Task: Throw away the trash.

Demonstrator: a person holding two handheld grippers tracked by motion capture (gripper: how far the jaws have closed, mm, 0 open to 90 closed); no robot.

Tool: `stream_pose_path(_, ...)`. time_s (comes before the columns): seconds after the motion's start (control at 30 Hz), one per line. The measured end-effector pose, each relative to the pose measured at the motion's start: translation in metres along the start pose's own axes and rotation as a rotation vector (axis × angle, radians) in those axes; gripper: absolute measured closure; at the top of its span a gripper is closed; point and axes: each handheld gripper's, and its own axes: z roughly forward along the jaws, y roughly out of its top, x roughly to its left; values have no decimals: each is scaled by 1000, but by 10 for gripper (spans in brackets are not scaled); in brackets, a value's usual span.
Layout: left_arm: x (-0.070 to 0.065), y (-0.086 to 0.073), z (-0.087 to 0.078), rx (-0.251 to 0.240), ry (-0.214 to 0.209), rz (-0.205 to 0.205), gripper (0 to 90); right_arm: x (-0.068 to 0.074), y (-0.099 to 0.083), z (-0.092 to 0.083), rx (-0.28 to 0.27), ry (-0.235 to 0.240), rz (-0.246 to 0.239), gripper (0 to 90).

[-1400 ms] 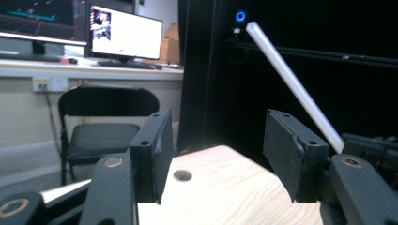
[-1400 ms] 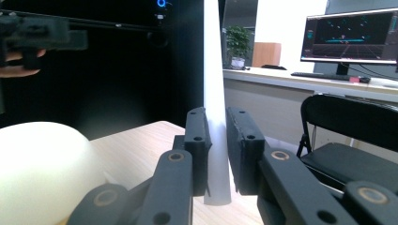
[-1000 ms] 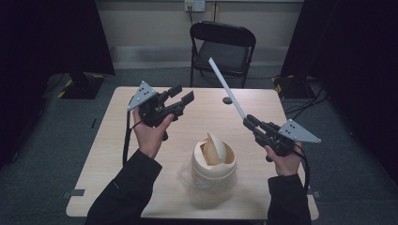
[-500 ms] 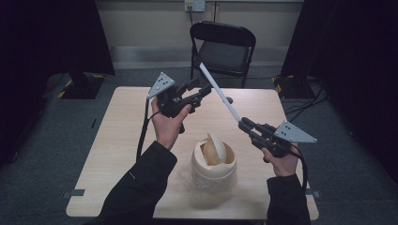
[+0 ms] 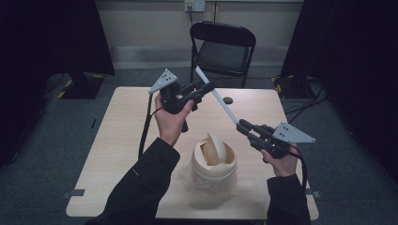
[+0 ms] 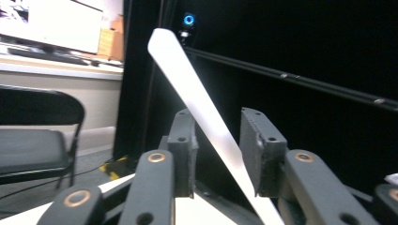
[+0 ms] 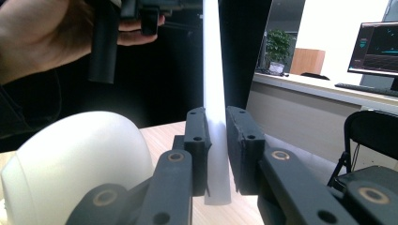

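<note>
White plastic strip [image 5: 219,97] is clenched in the right tool [image 5: 242,126], far end at eleven o'clock; left tool [image 5: 205,87], jaws just closing around it, should pinch squarely before pulling.

White strip [image 5: 220,99], cream bin [image 5: 215,168], blk chair [image 5: 224,47].

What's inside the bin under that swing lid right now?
The bin has its lid tipped, leaving a dark gap on one side. Nothing shows through the gap, and the lid and wall cover the rest, so the contents cannot be told.
</note>
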Motion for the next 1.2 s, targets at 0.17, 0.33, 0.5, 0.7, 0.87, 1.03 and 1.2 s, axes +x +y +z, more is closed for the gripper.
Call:
stream_pose_path(0.17,-5,3,0,-15,-53,-11,727,1,-1,2,10,1,-1,794)
stream_pose_path(0.33,-11,7,0,-42,-70,16,806,-1,-2,2,9,7,17,744)
stream_pose_path(0.5,-18,13,-3,-64,-92,55,807,-9,-2,-5,2,-36,37,705)
stream_pose_path(0.7,-31,19,-6,-84,-138,82,806,-28,-20,-12,82,-179,104,620)
stream_pose_path(0.87,-44,20,-8,-69,-179,118,806,-40,-39,-12,169,-255,154,541)
stream_pose_path(1.03,-58,15,-10,-33,-213,146,805,-46,-48,-14,202,-290,185,509)
stream_pose_path(1.2,-69,3,-11,5,-224,192,805,-47,-50,-14,211,-297,188,495)
